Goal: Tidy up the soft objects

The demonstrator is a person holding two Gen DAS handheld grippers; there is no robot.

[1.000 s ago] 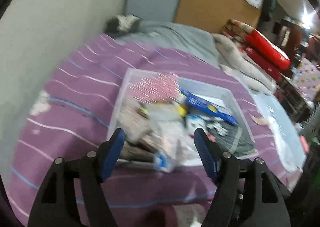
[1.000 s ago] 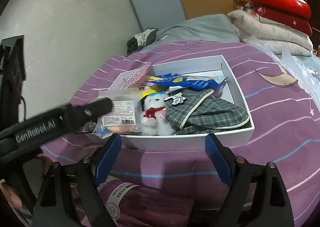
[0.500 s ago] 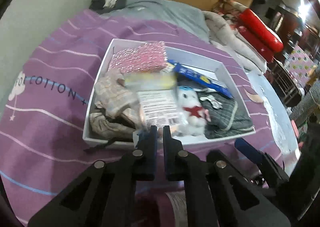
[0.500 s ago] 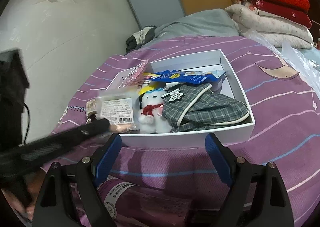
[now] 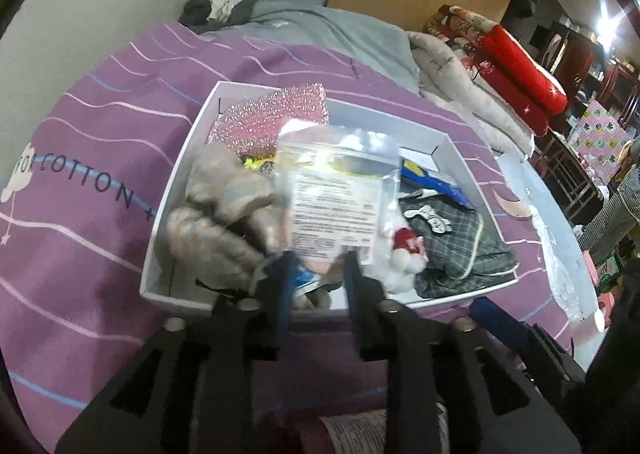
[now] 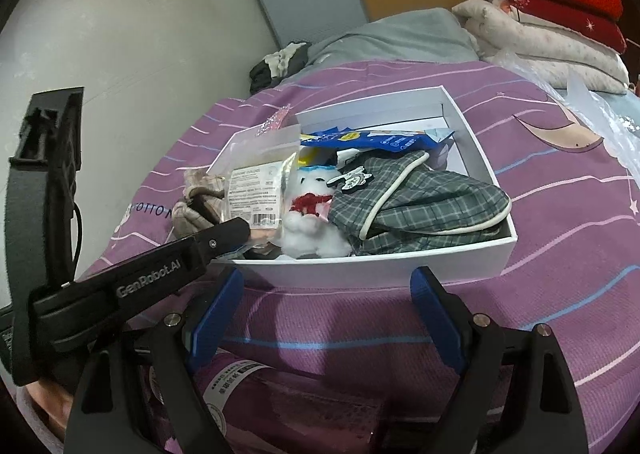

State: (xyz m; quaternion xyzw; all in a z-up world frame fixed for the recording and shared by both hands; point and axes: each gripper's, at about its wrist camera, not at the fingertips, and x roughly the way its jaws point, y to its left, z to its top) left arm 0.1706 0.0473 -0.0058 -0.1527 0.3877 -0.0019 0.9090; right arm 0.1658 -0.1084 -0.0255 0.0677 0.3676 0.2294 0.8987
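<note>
Left gripper (image 5: pixel 316 274) fingers clamp a clear labelled plastic packet (image 5: pixel 334 197) over the nearly full white rectangular box (image 6: pixel 472 254); right gripper (image 6: pixel 326 318) fingers spread, empty.

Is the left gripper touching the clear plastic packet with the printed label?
Touching. In the left wrist view, the left gripper pinches the bottom edge of the clear packet, which stands upright over the white box.

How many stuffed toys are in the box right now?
1: a white stuffed toy with a red scarf stands near the front wall of the box, between the clear packet and the plaid cloth. Others may be hidden under the pile.
</note>
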